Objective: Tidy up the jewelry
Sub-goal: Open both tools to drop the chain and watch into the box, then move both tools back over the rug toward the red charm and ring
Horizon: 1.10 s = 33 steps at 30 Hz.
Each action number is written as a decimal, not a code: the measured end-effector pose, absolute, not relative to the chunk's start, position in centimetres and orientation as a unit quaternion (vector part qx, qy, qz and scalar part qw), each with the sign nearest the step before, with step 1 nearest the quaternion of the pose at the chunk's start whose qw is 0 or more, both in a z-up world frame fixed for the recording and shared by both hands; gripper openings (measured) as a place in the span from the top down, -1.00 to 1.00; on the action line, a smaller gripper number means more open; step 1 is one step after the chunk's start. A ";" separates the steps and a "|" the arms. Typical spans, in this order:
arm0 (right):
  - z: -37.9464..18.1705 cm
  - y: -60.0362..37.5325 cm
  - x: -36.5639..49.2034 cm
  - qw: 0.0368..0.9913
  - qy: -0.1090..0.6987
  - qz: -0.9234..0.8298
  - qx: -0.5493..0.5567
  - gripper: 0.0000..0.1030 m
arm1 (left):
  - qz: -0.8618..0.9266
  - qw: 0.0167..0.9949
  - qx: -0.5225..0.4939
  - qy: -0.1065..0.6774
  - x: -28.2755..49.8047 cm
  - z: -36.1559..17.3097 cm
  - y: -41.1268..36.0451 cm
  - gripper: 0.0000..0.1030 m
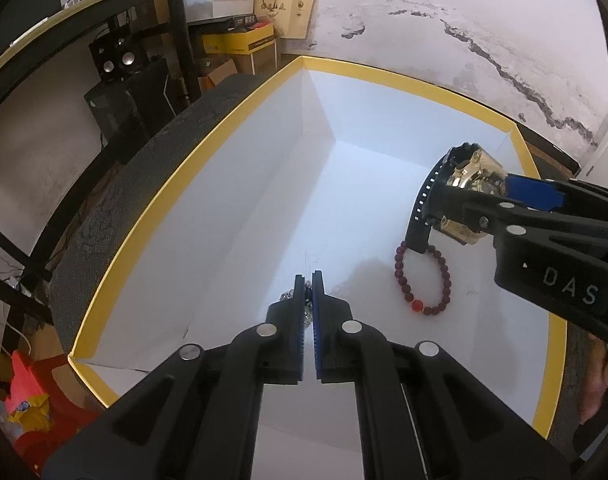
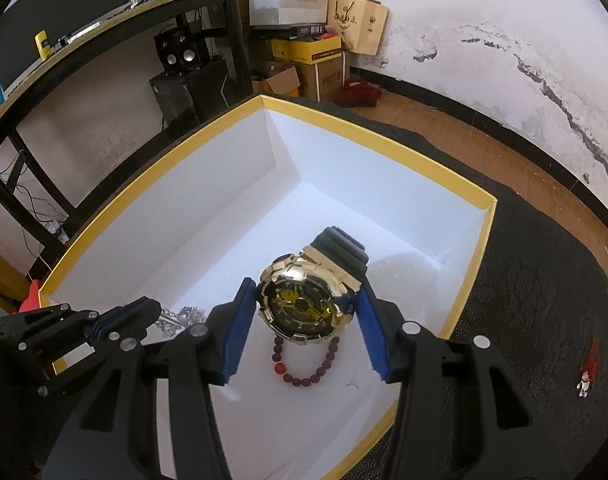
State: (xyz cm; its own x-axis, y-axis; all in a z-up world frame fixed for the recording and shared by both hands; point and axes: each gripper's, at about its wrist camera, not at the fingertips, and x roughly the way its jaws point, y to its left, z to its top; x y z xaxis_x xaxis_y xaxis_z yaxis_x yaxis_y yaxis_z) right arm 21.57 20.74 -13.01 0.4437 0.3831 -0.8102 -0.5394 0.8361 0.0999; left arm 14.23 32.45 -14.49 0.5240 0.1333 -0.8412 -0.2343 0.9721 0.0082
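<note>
From the left wrist, the left gripper [image 1: 309, 280] has its jaws pinched together on a silvery chain [image 1: 292, 296] low inside the box [image 1: 144, 216] — ease it onto the white floor well apart from the bead bracelet [image 1: 424, 276] before letting go. From the right wrist, the right gripper [image 2: 304, 320] is clamped on the gold watch [image 2: 304, 300], held over the bracelet in the box; set it down beside the beads — not on them.

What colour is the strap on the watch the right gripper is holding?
Black, against a gold case. The watch strap shows best in the right wrist view, held by the right gripper.
</note>
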 end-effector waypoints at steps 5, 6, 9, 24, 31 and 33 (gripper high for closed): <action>-10.4 20.1 21.0 0.864 0.413 0.274 -0.084 -0.88 | 0.113 0.885 -0.069 0.446 13.1 -12.4 32.2 -0.84; -10.1 20.1 20.9 0.865 0.411 0.276 -0.084 -0.88 | 0.113 0.888 -0.063 0.442 13.0 -11.9 31.9 -0.84; -8.9 19.8 20.5 0.868 0.403 0.278 -0.084 -0.88 | 0.107 0.889 -0.059 0.441 12.8 -11.5 31.1 -0.84; -4.0 9.8 16.9 0.891 0.373 0.255 -0.048 -0.88 | 0.085 0.899 -0.030 0.428 11.6 -8.8 25.7 -0.84; -4.5 -4.2 15.3 0.911 0.372 0.179 -0.010 -0.88 | 0.029 0.908 0.012 0.418 12.8 -8.0 17.0 -0.84; -5.1 -8.4 14.8 0.916 0.372 0.152 -0.001 -0.88 | 0.014 0.908 0.017 0.418 13.3 -8.3 14.6 -0.84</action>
